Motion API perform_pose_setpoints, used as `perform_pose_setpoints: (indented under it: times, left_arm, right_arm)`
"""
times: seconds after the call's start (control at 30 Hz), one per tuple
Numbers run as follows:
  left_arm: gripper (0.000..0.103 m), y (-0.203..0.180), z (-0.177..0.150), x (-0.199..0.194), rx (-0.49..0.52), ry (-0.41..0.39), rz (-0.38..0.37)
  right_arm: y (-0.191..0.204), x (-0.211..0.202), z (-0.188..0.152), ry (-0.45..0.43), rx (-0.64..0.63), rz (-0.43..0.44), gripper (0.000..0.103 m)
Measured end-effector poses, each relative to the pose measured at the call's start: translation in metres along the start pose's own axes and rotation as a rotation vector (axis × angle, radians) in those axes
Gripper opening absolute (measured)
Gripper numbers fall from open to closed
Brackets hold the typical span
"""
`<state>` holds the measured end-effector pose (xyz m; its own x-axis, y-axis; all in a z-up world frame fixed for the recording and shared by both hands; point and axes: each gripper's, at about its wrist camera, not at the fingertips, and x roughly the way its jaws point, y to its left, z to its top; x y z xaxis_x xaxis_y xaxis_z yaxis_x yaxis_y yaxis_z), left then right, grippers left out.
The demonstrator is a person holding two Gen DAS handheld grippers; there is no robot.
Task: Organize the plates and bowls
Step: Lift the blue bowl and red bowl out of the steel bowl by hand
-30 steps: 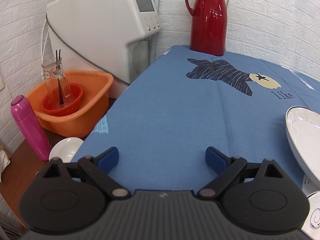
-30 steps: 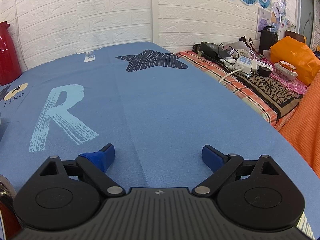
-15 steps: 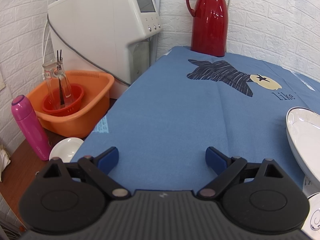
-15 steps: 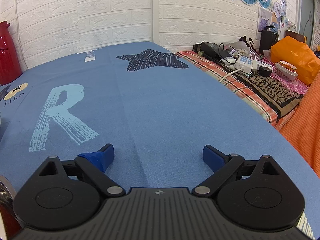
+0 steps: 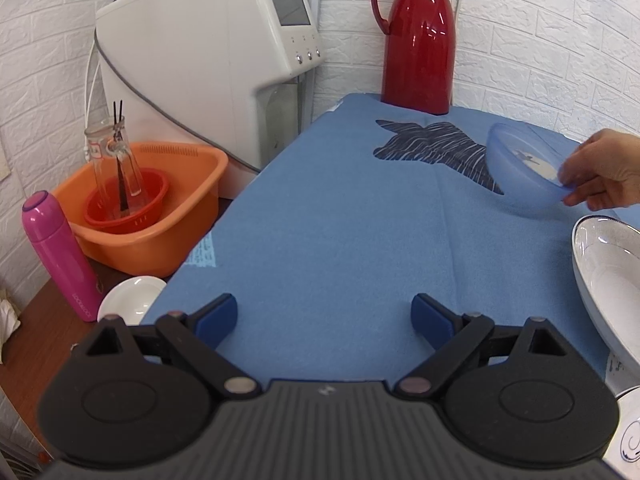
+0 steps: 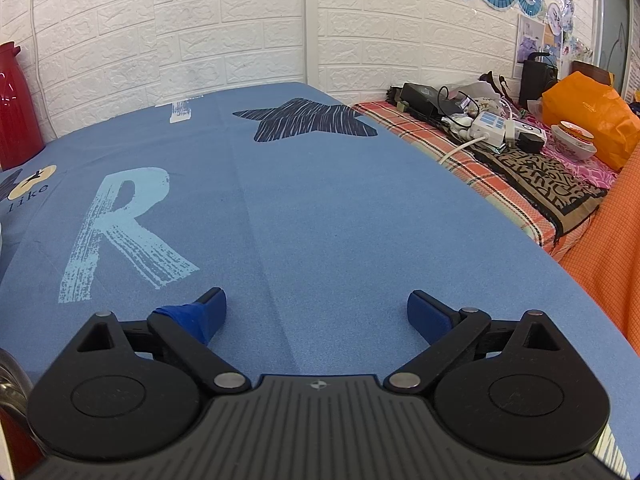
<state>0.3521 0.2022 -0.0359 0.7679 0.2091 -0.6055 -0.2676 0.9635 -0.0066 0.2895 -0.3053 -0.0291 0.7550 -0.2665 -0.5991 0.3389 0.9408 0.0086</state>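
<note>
A blue cloth (image 5: 340,220) covers the big table. A white machine (image 5: 208,52) and a red jug (image 5: 418,40) stand at the back. An orange tub (image 5: 160,240) sits off the left side. A white plate (image 5: 608,276) lies at the right edge. A hand (image 5: 604,172) holds a blue bowl (image 5: 520,172) tilted, maybe just touching the cloth. The left gripper (image 5: 324,316) and right gripper (image 6: 316,310) are spread wide, holding nothing.
</note>
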Motion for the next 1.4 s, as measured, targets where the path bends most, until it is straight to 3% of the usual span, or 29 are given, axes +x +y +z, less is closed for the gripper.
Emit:
perform_pose_setpoints:
  times: [1.4]
  left_arm:
    - [0.093,-0.0009,-0.0004,0.0005,0.002,-0.003,-0.002]
  right_arm:
    - [0.0054,0.0022,-0.0013,0.003,-0.002,0.002,0.088]
